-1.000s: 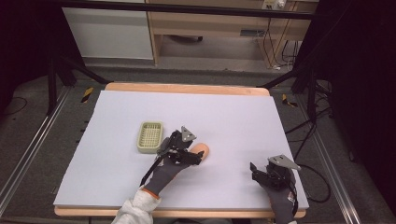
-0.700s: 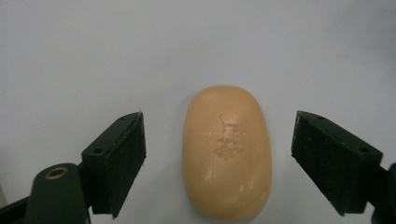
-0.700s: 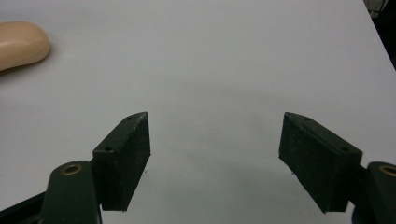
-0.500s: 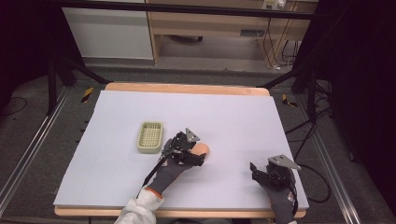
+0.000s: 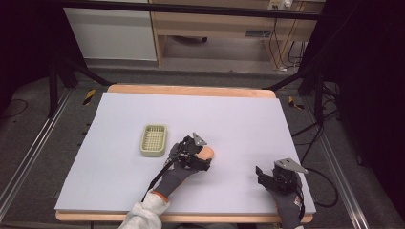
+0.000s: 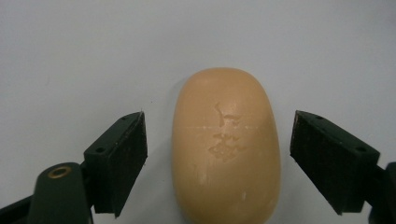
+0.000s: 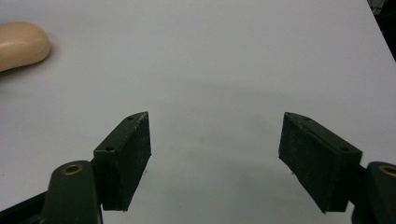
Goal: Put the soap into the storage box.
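Left gripper has edged slightly forward since the earlier frame; jaws spread wide, straddling the soap without touching it. Soap lies flat on the white table, right of the basket. Right gripper open, near the table's right front corner.

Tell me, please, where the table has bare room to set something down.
The far half beyond the soap dish is bare, as is the right side above the right gripper. The left edge beside the dish is free too. It is crowded where the left gripper straddles the soap bar.
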`<state>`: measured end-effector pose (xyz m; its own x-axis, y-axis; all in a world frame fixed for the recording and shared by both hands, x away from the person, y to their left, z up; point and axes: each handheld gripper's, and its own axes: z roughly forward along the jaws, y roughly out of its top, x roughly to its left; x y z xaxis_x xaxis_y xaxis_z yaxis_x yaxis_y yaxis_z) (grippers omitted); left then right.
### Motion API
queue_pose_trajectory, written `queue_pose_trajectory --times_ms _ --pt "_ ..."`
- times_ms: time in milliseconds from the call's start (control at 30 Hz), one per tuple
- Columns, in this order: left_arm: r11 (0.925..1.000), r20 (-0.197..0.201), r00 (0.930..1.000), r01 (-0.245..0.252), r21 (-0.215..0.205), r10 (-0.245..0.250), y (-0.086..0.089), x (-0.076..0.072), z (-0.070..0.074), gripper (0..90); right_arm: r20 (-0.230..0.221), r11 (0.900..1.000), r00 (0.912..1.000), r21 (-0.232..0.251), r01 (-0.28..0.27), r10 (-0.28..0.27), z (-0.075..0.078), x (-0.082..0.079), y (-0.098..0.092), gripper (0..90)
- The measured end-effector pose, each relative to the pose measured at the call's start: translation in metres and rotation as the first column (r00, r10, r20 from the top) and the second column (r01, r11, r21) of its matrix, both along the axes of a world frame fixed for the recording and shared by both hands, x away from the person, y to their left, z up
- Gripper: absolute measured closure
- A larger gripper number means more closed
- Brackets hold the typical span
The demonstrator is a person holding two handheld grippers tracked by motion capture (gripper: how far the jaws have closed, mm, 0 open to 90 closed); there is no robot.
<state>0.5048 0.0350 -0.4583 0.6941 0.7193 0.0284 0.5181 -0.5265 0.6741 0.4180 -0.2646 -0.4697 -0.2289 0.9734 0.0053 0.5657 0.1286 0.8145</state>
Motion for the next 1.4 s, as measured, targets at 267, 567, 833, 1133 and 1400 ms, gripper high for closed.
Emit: queue_pose_trajectory --times_ms 267,567,833,1133,1400 --pt "0.9997 -0.018 0.9998 0.007 0.025 -0.007 -0.003 0.003 -0.006 20.8 -0.003 1.0 1.0 0.0 -0.002 0.002 0.0 0.0 0.0 25.3" --pt "0.9989 -0.038 0.9992 0.012 0.046 -0.011 -0.005 0.006 -0.011 25.2 -0.004 1.0 1.0 0.001 -0.003 0.003 0.0 0.0 0.0 25.3" --pt "0.9989 -0.059 0.998 0.025 0.041 -0.023 -0.007 0.008 -0.013 29.4 -0.004 1.0 1.0 0.0 -0.001 0.001 0.0 0.0 0.0 25.3" --pt "0.998 -0.072 0.9969 0.037 0.051 -0.033 -0.007 0.01 -0.012 30.8 -0.006 1.0 1.0 -0.001 -0.002 0.002 0.0 0.001 0.001 25.4" --pt "0.9958 -0.099 0.9942 0.05 0.077 -0.042 -0.009 0.013 -0.009 31.4 -0.007 1.0 1.0 0.0 -0.003 0.003 0.0 0.001 0.001 25.3"
